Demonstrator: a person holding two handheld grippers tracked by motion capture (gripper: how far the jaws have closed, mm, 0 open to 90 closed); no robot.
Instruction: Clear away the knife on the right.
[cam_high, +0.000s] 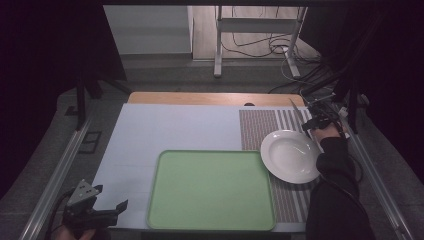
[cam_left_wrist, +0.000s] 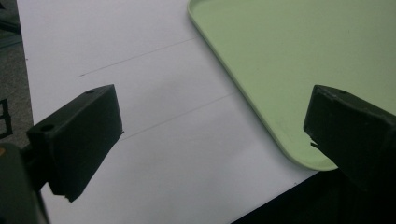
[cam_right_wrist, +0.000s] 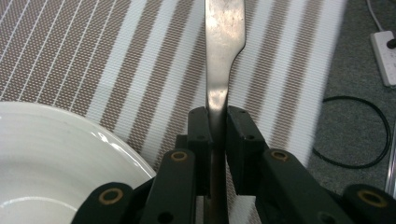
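Since we've got the table knife (cam_right_wrist: 223, 56) pinched by its handle in the right gripper (cam_right_wrist: 217, 121), jaws clamped snug on the metal, it's worth talking about how it'll behave. It's plain steel by the look of it: stiff, fairly light, and smooth, so our guess is it could swivel or slide in the pads if we swing it fast. Holding it on the narrow neck just below the blade seems like a decent spot, though closer to the handle's middle might balance better.

In the high view the knife (cam_high: 296, 111) sits in the air at about 2 o'clock on the table, blade pointing away from us, just past the white plate (cam_high: 291, 155). That plate rests on a striped placemat (cam_high: 260, 125), its near-left rim over the green tray (cam_high: 210, 190) at 6 o'clock. The left gripper (cam_high: 111, 200) hangs at 7 o'clock, jaws apart, holding nothing.

No brands, labels or writing we can read anywhere.
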